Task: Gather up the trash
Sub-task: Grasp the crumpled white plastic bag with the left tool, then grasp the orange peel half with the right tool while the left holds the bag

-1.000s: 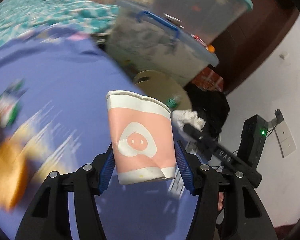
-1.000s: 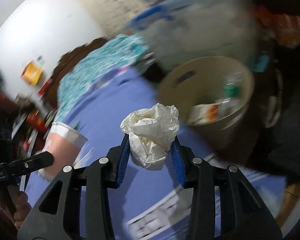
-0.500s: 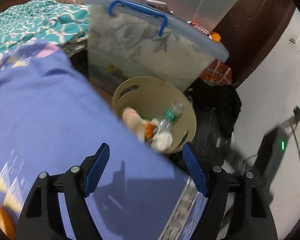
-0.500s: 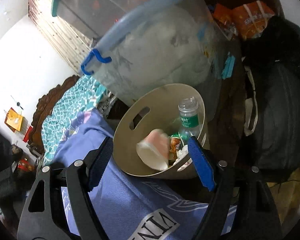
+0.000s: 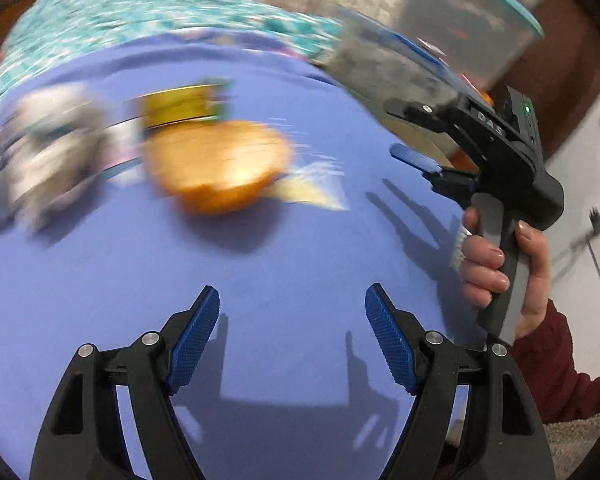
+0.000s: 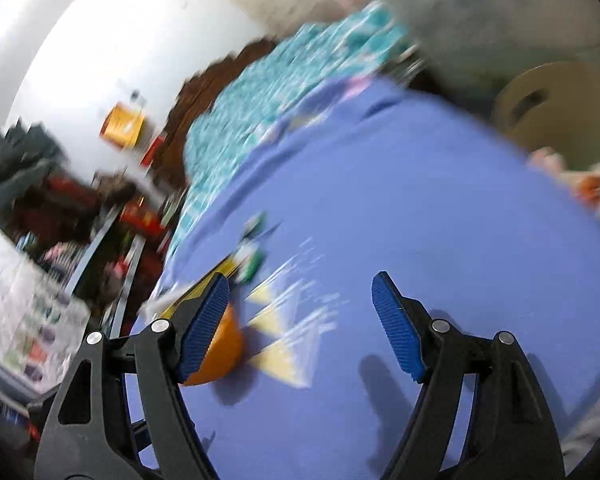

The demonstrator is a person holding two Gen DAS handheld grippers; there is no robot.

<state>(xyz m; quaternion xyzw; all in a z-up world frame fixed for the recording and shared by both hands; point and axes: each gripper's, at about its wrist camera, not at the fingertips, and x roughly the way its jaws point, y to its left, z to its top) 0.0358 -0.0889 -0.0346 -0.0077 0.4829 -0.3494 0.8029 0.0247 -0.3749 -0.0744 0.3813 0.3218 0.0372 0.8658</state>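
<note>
Right now we have the wide blue bedsheet (image 5: 284, 264) spread under both tools, with the tan waste basket (image 6: 556, 108) off its far right edge in the right wrist view, some pale and orange scraps just visible at its near rim. On the sheet lie the pieces we judge are left to collect: an orange rounded wrapper or bag (image 5: 220, 164), blurred by motion, a yellow packet (image 5: 184, 108) just behind it, and a grey-white crumpled lump (image 5: 48, 144) to the left; what each one is exactly we cannot tell through the blur. Our left gripper (image 5: 292, 332) hangs over bare sheet with its jaws spread wide and nothing between them. Our right gripper (image 6: 300, 320) is likewise released and empty, its left finger crossing in front of the orange piece (image 6: 220, 352) in that view, though not gripping it. We judge this to be the reach toward the next item. The next move calls for bringing one spread gripper down around the orange piece, closing on it, then carrying it over to the basket.
</note>
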